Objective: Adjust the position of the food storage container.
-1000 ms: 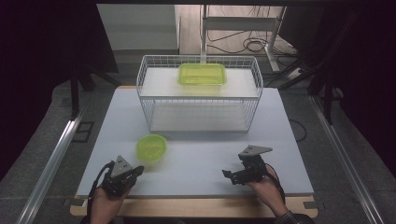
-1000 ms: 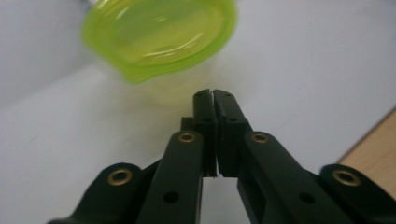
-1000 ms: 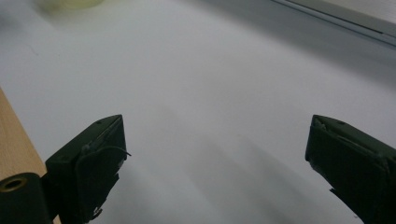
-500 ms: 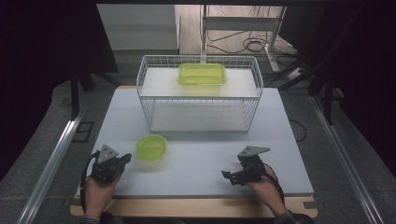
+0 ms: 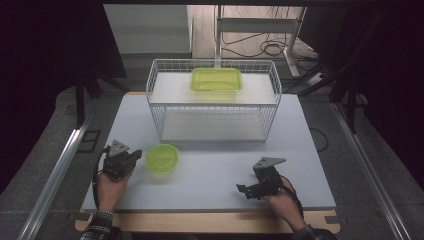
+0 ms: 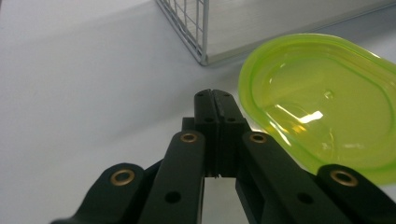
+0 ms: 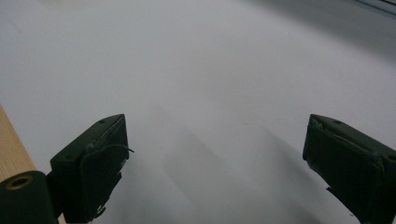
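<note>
One small, translucent lime-green oval plastic lid lies flat on the pale grey tabletop, toward the near left. In the left gripper view the lid sits at about two o'clock from the jaw tips, just beside them but not gripped. The left gripper, at nine o'clock of the lid, has its black jaws pressed together with nothing between them. At twelve to one o'clock from the lid stands a white wire basket, and on its top shelf rests a rectangular lime-green plastic container. The right gripper rests well apart at four o'clock, jaws spread wide over bare table.
</note>
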Action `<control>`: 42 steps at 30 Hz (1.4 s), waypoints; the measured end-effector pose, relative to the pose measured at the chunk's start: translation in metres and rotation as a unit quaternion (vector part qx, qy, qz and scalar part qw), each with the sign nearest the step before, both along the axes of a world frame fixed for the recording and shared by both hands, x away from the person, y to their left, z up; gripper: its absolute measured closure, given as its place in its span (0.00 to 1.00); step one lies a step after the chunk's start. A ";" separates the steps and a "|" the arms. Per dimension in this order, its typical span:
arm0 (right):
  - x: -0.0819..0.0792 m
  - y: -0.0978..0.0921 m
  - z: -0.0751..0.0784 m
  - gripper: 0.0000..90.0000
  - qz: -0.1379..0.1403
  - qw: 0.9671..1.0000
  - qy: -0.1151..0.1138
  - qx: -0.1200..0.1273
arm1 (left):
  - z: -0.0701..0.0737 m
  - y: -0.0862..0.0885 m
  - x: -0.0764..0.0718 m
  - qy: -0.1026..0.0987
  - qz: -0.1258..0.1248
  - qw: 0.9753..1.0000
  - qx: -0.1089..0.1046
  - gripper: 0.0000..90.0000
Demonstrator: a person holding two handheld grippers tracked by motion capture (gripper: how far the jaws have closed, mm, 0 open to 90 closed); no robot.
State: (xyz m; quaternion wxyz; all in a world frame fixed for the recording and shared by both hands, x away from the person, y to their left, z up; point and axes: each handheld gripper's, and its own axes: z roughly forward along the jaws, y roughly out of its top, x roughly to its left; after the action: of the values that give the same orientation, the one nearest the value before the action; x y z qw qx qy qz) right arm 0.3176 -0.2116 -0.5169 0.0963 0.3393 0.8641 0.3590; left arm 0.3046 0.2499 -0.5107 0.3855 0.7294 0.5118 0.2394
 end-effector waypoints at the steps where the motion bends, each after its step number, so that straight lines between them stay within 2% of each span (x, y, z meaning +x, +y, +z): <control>1: 0.000 0.000 0.000 0.08 0.001 1.000 0.002 -0.001 | 0.000 -0.001 0.001 0.000 0.000 1.000 0.002 1.00; 6: -0.001 0.004 -0.002 0.08 0.007 1.000 0.005 -0.007 | -0.003 -0.005 0.008 0.006 -0.005 1.000 0.001 1.00; 12: -0.002 0.006 -0.004 0.08 0.012 1.000 0.006 -0.012 | -0.004 -0.013 0.010 0.012 -0.011 1.000 0.010 1.00; 18: -0.002 0.006 -0.004 0.08 0.012 1.000 0.007 -0.012 | -0.004 -0.022 0.011 0.014 -0.019 1.000 0.006 1.00; 28: -0.002 0.005 -0.004 0.08 0.011 1.000 0.007 -0.010 | -0.003 -0.049 0.015 0.014 -0.053 0.998 0.008 1.00; 42: 0.000 0.002 -0.005 0.08 0.009 1.000 0.006 -0.006 | -0.001 -0.086 0.010 0.014 -0.095 0.995 0.004 1.00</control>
State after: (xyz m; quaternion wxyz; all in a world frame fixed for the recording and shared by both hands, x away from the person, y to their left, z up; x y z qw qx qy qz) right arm 0.3178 -0.2099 -0.5214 0.0903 0.3333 0.8698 0.3524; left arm 0.3143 0.1642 -0.5116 0.3963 0.7798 0.4442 0.1935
